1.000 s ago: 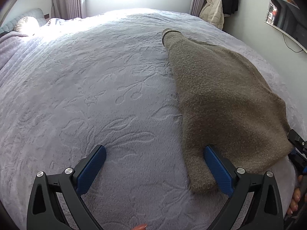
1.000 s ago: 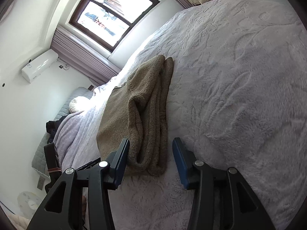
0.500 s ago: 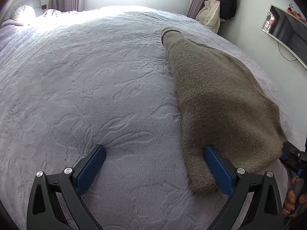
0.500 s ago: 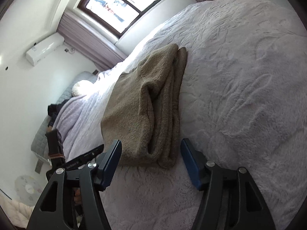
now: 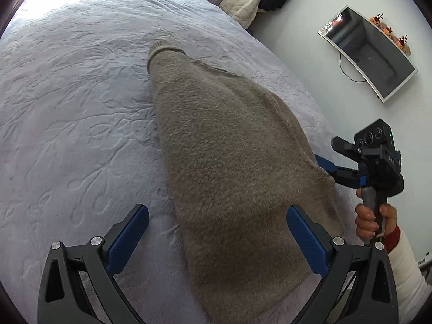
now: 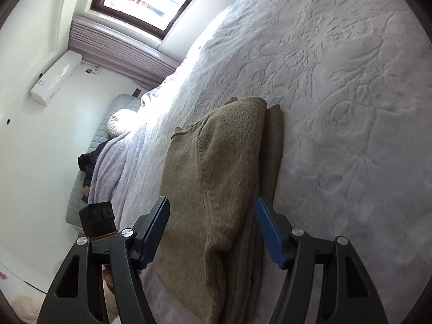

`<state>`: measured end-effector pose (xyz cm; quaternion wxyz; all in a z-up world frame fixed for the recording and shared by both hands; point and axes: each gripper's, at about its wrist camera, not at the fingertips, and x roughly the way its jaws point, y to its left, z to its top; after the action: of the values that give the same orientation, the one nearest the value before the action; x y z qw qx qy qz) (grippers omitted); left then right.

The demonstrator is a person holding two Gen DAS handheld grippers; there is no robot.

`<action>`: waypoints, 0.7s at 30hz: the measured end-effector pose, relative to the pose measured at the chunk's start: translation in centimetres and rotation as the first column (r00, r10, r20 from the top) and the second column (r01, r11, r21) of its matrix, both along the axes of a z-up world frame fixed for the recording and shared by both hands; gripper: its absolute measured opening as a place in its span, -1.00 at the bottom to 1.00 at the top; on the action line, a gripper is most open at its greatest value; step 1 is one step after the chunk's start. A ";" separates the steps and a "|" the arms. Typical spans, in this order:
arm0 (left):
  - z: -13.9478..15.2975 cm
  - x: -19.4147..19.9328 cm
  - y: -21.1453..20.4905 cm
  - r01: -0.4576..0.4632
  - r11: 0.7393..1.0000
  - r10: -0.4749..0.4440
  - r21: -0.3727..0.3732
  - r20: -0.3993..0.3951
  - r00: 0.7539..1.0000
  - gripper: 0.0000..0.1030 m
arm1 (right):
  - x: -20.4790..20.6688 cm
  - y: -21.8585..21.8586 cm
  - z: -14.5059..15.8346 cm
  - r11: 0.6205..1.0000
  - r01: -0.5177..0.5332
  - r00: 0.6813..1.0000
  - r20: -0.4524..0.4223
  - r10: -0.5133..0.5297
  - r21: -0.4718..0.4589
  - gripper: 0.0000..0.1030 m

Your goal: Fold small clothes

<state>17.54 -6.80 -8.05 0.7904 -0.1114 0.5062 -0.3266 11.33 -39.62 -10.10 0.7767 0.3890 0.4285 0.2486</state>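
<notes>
The bed [image 5: 67,108], covered by a pale embossed spread, carries everything here, and the brown knitted sweater [image 5: 229,148] lies on it near the edge closest to the person, already doubled lengthwise into a long strip with its cuff end pointing toward the far side.

Over the last second both tools have come down and forward over that near end. The left gripper [image 5: 216,237], which a second ago had only its right finger at the sweater's edge, now straddles the strip, one blue finger on bare spread and the other over the knit. Its fingers stand wide apart and hold nothing.

The right gripper [image 6: 213,232] has likewise closed in along the stacked layers, so the folded edge now sits between its fingers; they too are spread wide and grip nothing. In the left wrist view it reaches in from the sweater's side, held by the person's hand [image 5: 375,221].

This likely means the lengthwise fold is finished and the next pinch, at the near end, is being lined up for a crosswise fold.
</notes>
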 end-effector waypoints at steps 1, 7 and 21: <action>-0.3 0.4 -0.5 0.015 1.000 -0.015 -0.007 -0.013 1.000 0.98 | 0.9 0.0 -0.3 1.000 -0.004 1.000 -0.017 0.004 -0.009 0.35; -0.9 1.4 -2.9 0.082 0.997 -0.083 -0.009 -0.016 0.996 0.98 | 4.0 -0.4 -1.3 0.997 -0.020 0.998 -0.062 0.015 -0.078 0.35; -1.1 1.6 -4.7 0.097 0.995 -0.097 -0.001 -0.018 0.995 0.70 | 6.6 3.1 -1.8 0.989 -0.136 0.990 -0.038 0.133 -0.064 -0.13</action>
<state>19.18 -11.54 -9.12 0.7692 -0.0897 0.5179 -0.3634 17.95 -36.51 -11.87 0.7633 0.3372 0.4749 0.2794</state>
